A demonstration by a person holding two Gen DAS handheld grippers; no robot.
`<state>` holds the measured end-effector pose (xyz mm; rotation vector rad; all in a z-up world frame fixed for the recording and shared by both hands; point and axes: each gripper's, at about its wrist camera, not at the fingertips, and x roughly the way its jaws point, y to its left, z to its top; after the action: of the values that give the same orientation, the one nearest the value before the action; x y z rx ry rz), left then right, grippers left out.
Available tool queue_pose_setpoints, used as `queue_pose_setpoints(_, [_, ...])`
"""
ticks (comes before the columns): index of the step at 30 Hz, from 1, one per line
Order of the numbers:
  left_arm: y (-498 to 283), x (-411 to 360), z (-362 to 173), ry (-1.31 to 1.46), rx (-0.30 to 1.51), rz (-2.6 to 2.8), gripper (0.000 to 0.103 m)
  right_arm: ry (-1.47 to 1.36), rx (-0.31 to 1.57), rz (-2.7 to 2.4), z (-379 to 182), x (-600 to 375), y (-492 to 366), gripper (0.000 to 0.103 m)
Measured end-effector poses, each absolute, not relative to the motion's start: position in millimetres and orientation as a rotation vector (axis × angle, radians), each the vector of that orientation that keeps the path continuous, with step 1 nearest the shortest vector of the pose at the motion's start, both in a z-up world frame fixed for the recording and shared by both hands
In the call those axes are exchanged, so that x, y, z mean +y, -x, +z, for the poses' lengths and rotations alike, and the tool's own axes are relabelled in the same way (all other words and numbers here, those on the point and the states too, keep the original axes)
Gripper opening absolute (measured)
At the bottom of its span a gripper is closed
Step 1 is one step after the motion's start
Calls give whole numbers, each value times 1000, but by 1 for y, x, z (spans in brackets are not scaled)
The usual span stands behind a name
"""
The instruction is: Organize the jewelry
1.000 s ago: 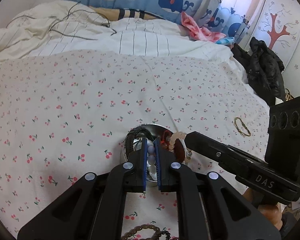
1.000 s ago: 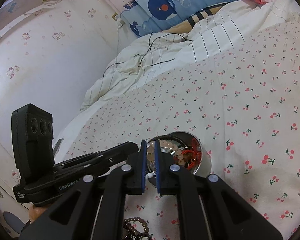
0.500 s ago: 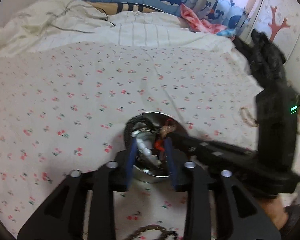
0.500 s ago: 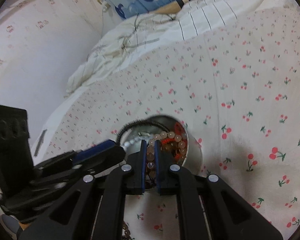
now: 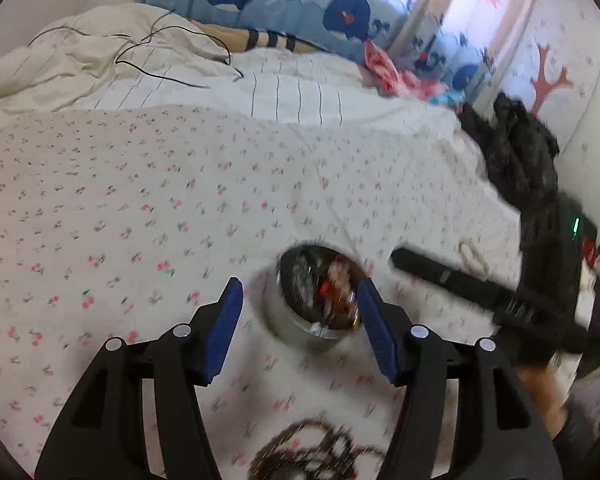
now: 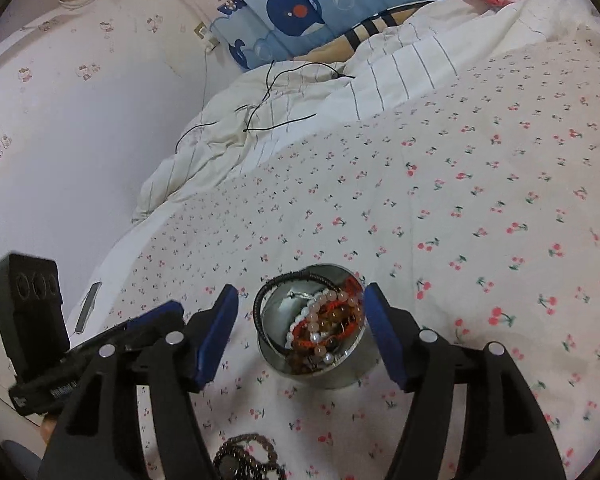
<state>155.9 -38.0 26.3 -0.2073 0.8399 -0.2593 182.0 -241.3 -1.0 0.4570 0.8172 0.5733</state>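
Note:
A small metal bowl (image 6: 332, 372) sits on the cherry-print bedsheet, holding several bead bracelets (image 6: 324, 324) in white, pink, red and brown, with a black cord bracelet (image 6: 260, 308) over its left rim. My right gripper (image 6: 298, 296) is open and empty, its jaws either side of the bowl. My left gripper (image 5: 300, 288) is open and empty, just short of the same bowl (image 5: 300, 328), which is blurred. A dark bead bracelet (image 6: 244, 460) lies on the sheet in front of the bowl; it also shows in the left wrist view (image 5: 316, 452).
A thin gold bangle (image 5: 472, 256) lies on the sheet right of the bowl, behind the other gripper (image 5: 484, 288). A rumpled striped duvet (image 6: 340, 92) with a black cable (image 6: 268, 116) lies at the back. Black clothing (image 5: 520, 160) is heaped at the bed's right edge.
Both grippers opened and let their bead bracelets drop into the bowl. Both have pulled back a little; the left view is swinging and blurred.

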Motion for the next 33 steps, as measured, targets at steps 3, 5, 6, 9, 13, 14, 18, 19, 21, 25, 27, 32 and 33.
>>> queue_pose_setpoints(3, [-135, -43, 14, 98, 898, -290, 57, -410, 902, 561, -1, -243, -167, 65])
queue_pose_setpoints(5, [-121, -43, 1, 30, 946, -308, 57, -330, 967, 576, -5, -238, -149, 66])
queue_pose_setpoints(6, [-115, -41, -5, 11, 971, -316, 57, -291, 987, 591, -8, -235, -138, 68])
queue_pose_setpoints(9, [-98, -29, -27, 2, 1057, -350, 57, -148, 1025, 630, -18, -222, -102, 69])
queue_pose_setpoints(13, [-87, -29, -44, -7, 1107, -387, 58, -141, 1031, 644, -22, -219, -82, 69])
queue_pose_setpoints(14, [-86, -32, -47, -24, 1112, -390, 58, -154, 1030, 646, -23, -221, -81, 70])
queue_pose_setpoints(18, [-83, -47, -56, -66, 1127, -403, 59, -156, 1058, 641, -28, -228, -76, 70])
queue_pose_setpoints(19, [-82, -49, -57, -66, 1123, -408, 58, -150, 1064, 642, -29, -229, -74, 70])
queue_pose_setpoints(21, [-81, -53, -59, -88, 1148, -443, 31, -128, 1064, 638, -28, -227, -68, 71])
queue_pose_setpoints(25, [-76, -54, -52, -128, 1144, -450, 11, -109, 1073, 652, -29, -218, -67, 74])
queue_pose_setpoints(27, [-75, -49, -45, -115, 1131, -457, 11, -94, 1079, 683, -31, -209, -66, 74])
queue_pose_setpoints(32, [-79, -28, -27, -36, 1092, -438, 11, 95, 1064, 758, -39, -170, -47, 79])
queue_pose_setpoints(33, [-80, -20, -23, 2, 1081, -435, 11, 135, 1056, 764, -41, -164, -42, 81])
